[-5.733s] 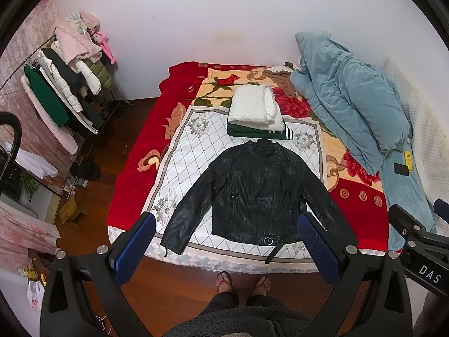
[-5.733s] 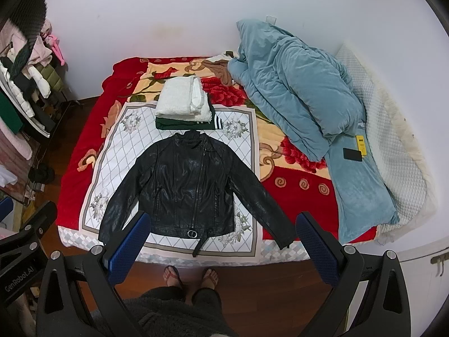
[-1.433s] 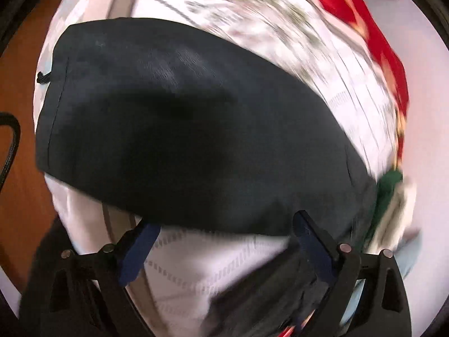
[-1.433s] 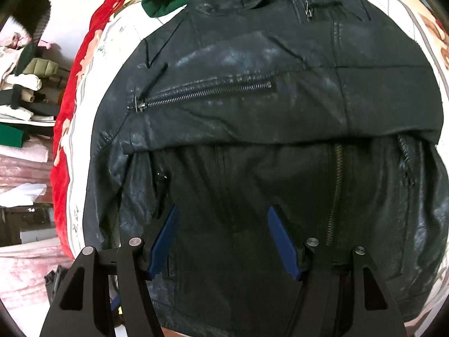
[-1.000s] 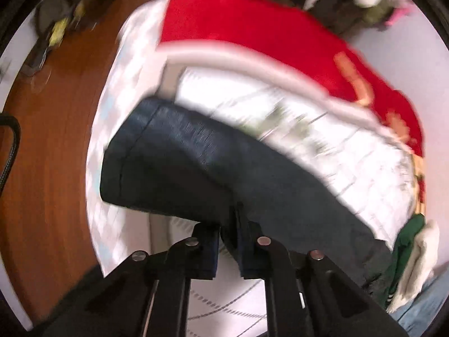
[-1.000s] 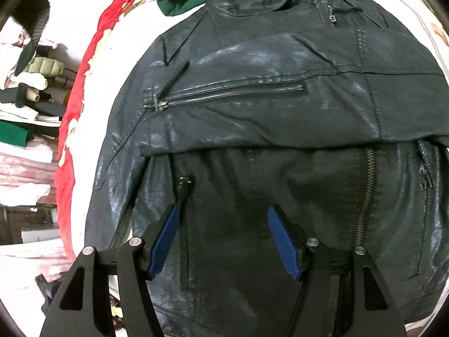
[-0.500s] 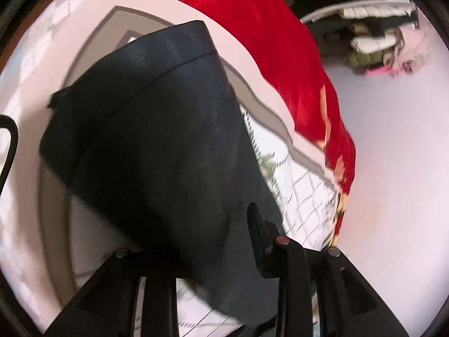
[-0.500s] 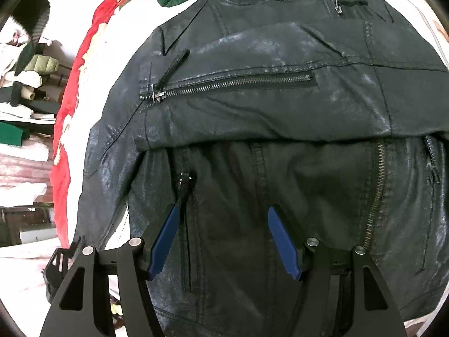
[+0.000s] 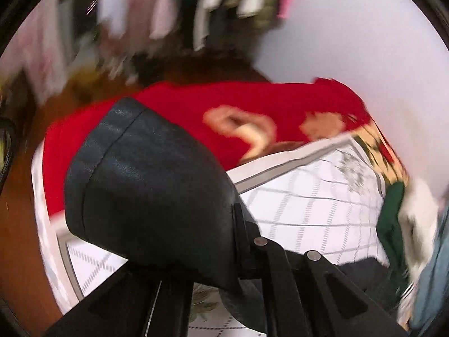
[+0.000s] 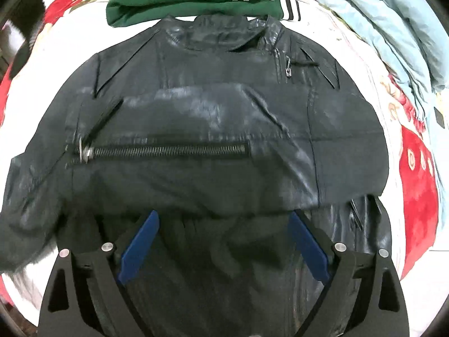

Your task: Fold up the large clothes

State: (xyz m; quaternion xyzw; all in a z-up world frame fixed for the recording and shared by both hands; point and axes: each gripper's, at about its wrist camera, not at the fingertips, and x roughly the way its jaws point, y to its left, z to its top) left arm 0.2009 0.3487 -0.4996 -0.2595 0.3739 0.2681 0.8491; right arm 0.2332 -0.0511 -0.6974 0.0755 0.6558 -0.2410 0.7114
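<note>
White wall (image 9: 350, 28), brown wooden floor (image 9: 16, 224), bed with red floral blanket (image 9: 252, 104), blurred clothes rack (image 9: 168, 8)

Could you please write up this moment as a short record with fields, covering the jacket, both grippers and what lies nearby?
garment: black leather jacket on the patterned bedspread, one sleeve folded across its chest
left gripper: shut on the other sleeve, held lifted off the bed
right gripper: jaws just opened wide, over the jacket's lower front, gripping nothing
nearby: folded green garment just beyond the collar; light blue quilt alongside
</note>
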